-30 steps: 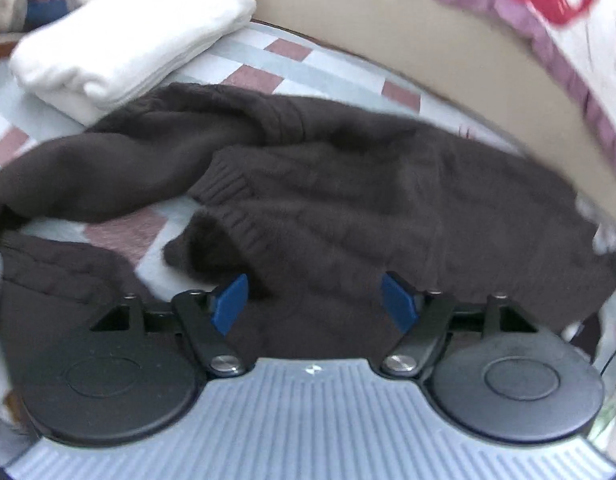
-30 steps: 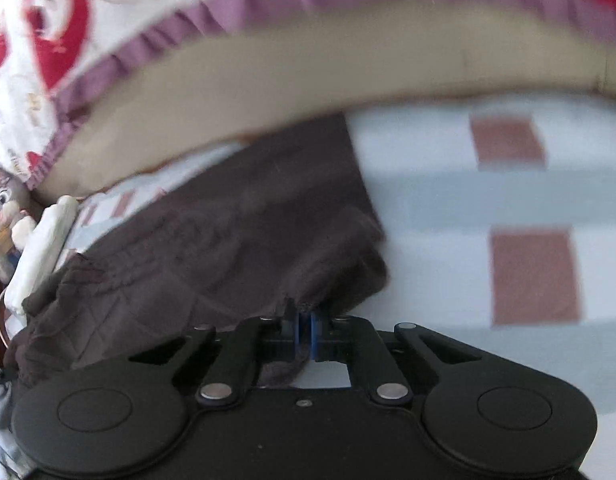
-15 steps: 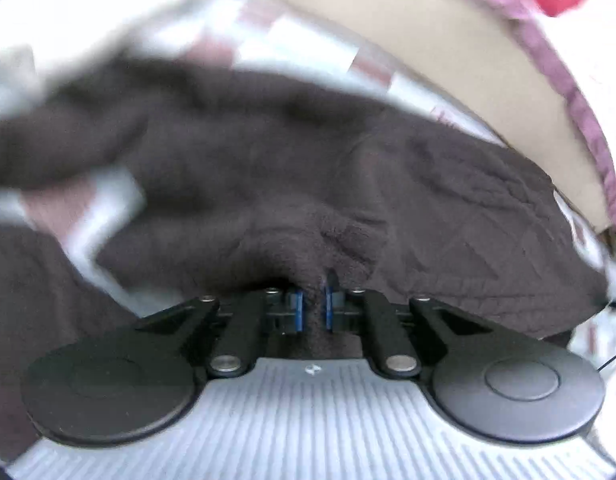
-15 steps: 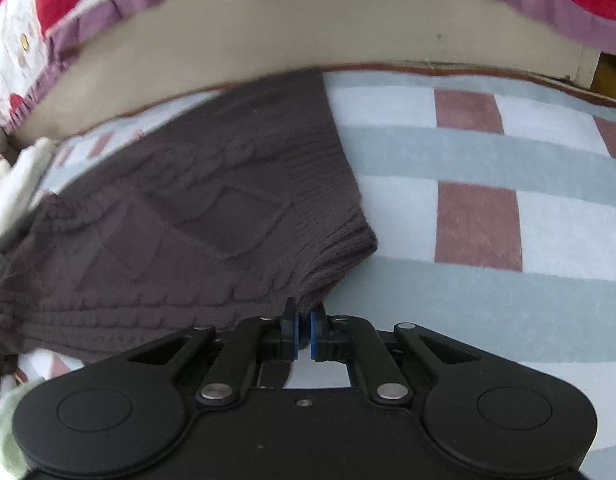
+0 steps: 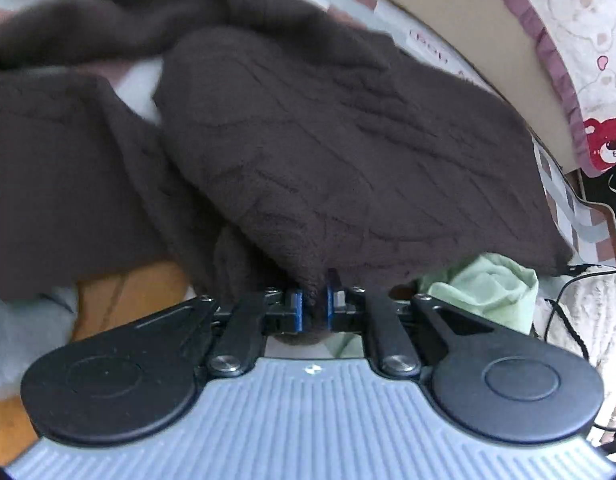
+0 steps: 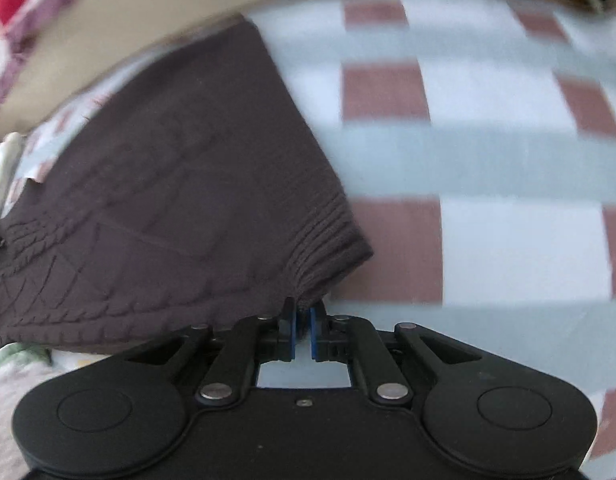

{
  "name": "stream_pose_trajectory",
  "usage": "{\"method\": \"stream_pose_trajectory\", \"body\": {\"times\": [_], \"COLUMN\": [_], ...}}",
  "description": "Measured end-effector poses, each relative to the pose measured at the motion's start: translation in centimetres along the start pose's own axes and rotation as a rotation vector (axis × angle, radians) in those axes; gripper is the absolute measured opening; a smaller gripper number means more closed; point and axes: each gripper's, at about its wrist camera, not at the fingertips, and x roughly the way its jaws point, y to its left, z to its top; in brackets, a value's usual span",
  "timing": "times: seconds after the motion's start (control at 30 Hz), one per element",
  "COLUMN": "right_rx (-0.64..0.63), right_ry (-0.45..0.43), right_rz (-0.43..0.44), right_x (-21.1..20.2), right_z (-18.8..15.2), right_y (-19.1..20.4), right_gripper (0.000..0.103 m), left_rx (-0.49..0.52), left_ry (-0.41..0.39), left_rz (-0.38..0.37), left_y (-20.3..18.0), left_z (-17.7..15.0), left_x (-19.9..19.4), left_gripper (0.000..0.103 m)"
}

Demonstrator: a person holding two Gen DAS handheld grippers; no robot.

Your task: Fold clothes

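Brown sweater [image 5: 347, 152] spread on the checked bed [image 6: 487, 152], one edge pinched by each gripper, left [image 5: 311, 306] and right [image 6: 302, 330], its body stretching away ahead of both jaws.

A dark brown cable-knit sweater [image 5: 347, 152] lies rumpled across a checked bedspread [image 6: 487, 152], its ribbed hem [image 6: 327, 248] at the near corner; one sleeve [image 5: 60, 168], apparently, trails off the bed's edge.

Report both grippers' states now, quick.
Left gripper: shut on a fold of the brown sweater.
Right gripper: shut on the sweater's ribbed hem corner; its jaws have just eased open slightly.
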Motion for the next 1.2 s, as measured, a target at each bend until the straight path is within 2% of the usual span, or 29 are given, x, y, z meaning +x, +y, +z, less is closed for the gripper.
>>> {"method": "stream_pose_trajectory", "body": {"times": [0.03, 0.07, 0.1, 0.13, 0.17, 0.27, 0.37, 0.43, 0.53, 0.63, 0.7, 0.77, 0.87, 0.93, 1.03, 1.07, 1.13, 1.2], "right_rx": [0.005, -0.011, -0.027, -0.044, -0.060, -0.118, -0.149, -0.157, -0.121, -0.021, 0.030, 0.062, 0.137, 0.188, 0.271, 0.300, 0.266, 0.167], "right_ry": [0.011, -0.019, -0.050, -0.081, -0.124, -0.254, -0.322, -0.312, -0.352, -0.394, -0.381, -0.366, -0.378, -0.392, -0.418, -0.422, -0.420, -0.425], "right_rz": [-0.025, -0.059, -0.093, -0.126, -0.147, -0.138, 0.013, 0.146, 0.260, 0.190, 0.134, 0.106, -0.025, -0.022, 0.060, 0.082, 0.102, 0.129], "right_x": [0.2, -0.8, -1.8, -2.8, -3.9, -7.1, -7.5, -6.0, -3.2, 0.2, 2.8, 5.6, 8.3, 8.0, 7.9, 8.0, 8.3, 8.5], "right_z": [0.2, 0.7, 1.1, 1.6, 2.1, 3.6, 5.6, 7.1, 10.3, 14.0, 16.1, 17.0, 16.3, 15.0, 14.2, 14.0, 14.0, 14.6], "right_y": [0.1, 0.7, 1.3, 1.9, 2.5, 5.0, 8.4, 11.3, 14.6, 15.1, 13.9, 12.1, 8.6, 5.9, 3.8, 3.2, 3.3, 4.6], "right_gripper": [0.019, 0.020, 0.024, 0.031, 0.033, 0.036, 0.038, 0.038, 0.044, 0.045, 0.045, 0.045, 0.045, 0.045, 0.048, 0.048, 0.048, 0.048], "left_rx": [0.013, 0.033, 0.058, 0.079, 0.090, 0.100, 0.089, 0.083, 0.096, 0.156, 0.191, 0.184, 0.105, 0.025, -0.077, -0.086, -0.054, 0.007], "left_ry": [0.002, -0.004, -0.026, -0.064, -0.107, -0.229, -0.301, -0.333, -0.345, -0.328, -0.311, -0.311, -0.332, -0.370, -0.425, -0.433, -0.430, -0.417], "left_rz": [0.004, 0.009, 0.010, 0.007, 0.000, -0.008, 0.005, 0.022, 0.082, 0.196, 0.245, 0.260, 0.208, 0.132, 0.010, -0.001, 0.030, 0.090], "left_y": [-0.6, -1.0, -1.5, -1.6, -1.6, -1.6, -1.2, -0.9, -0.6, -0.9, -0.8, -0.5, 0.6, 1.3, 1.8, 1.7, 0.9, -0.1], "left_z": [0.5, 0.9, 1.3, 1.8, 2.5, 4.6, 7.9, 10.3, 13.3, 15.8, 17.0, 17.3, 17.7, 17.8, 17.7, 17.7, 17.9, 18.1], "left_x": [-0.2, -0.7, -1.6, -2.8, -4.0, -6.6, -6.2, -4.9, -2.1, 1.1, 2.6, 3.6, 4.3, 4.3, 4.5, 4.7, 5.7, 6.7], "left_gripper": [0.015, 0.022, 0.034, 0.039, 0.048, 0.055, 0.056, 0.056, 0.056, 0.056, 0.056, 0.056, 0.062, 0.064, 0.065, 0.065, 0.065, 0.065]}}
